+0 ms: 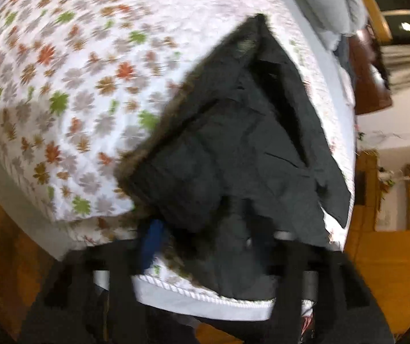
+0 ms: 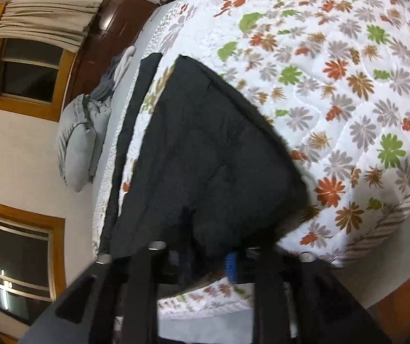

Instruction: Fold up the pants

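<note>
the black pants (image 1: 233,132) lie on the bed (image 1: 61,71), on its flower-print quilt, near the bed's edge. in the left wrist view the cloth is a folded, layered slab whose long axis runs from about 6 o'clock, at the gripper, up to a pointed corner near 12 o'clock, leaning slightly to 1 o'clock. its near end hangs over the piped mattress edge (image 1: 205,295).

the left gripper (image 1: 205,246) sits at 6 o'clock with dark cloth bunched between and over its fingers; a blue pad (image 1: 152,243) shows at about 7 o'clock. the view is blurred, so i cannot tell whether the jaws are closed on the cloth or merely under it.

in the right wrist view the pants (image 2: 205,149) spread as a broad dark wedge, widest at the gripper and narrowing toward 11 o'clock. a separate narrow dark strip (image 2: 136,120) runs beside them at 10 o'clock, parted from the main slab by a sliver of quilt. the right gripper (image 2: 205,261) is at 6 o'clock, the cloth's near edge draped across its fingers; again i cannot tell how the jaws stand.

grey pillows (image 2: 81,137) lie at 9 o'clock, by the wall with wood-framed windows (image 2: 24,66).
</note>
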Tool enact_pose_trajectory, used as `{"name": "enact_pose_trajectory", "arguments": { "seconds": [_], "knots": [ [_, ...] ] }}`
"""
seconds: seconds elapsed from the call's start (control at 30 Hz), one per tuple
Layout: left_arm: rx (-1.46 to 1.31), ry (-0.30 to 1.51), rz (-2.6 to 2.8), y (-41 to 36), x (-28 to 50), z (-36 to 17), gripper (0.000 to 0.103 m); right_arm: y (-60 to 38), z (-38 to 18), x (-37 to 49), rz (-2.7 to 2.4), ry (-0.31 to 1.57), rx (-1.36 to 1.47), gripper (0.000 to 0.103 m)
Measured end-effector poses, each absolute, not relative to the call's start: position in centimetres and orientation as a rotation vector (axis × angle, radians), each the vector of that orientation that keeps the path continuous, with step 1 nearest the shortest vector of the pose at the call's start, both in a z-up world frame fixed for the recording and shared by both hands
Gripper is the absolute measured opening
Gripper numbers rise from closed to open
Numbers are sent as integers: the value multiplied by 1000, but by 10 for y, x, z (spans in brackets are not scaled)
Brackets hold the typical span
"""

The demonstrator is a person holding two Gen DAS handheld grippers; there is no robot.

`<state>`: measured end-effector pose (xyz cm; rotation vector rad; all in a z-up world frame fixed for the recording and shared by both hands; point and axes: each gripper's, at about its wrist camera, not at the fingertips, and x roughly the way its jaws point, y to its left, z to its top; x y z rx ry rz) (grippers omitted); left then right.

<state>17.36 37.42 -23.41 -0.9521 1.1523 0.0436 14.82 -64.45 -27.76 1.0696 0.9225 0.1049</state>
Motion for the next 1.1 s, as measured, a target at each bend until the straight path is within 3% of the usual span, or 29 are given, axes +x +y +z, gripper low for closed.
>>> {"name": "enact_pose_trajectory", "arguments": {
  "seconds": [0.03,0.07,0.1,0.3,0.4,0.7,1.1],
  "knots": [
    [-921,1153,51,372,173,-228,86,-647,-269,146,94,929,1039,53],
    [-846,1152,80,371,170,-217,91,-651,-262,142,82,926,1015,67],
    [-783,1147,96,370,168,-207,91,-658,-249,136,38,924,967,73],
    [-597,1076,96,387,192,-154,92,-674,-179,123,-86,862,727,74],
    [-607,1088,24,394,237,-151,92,-650,-163,158,33,878,735,81],
    [-580,1128,0,411,404,-180,95,-575,-167,315,187,976,750,81],
    [-487,1238,-133,405,504,-240,95,-556,-177,457,220,1034,672,81]
  ]
}}
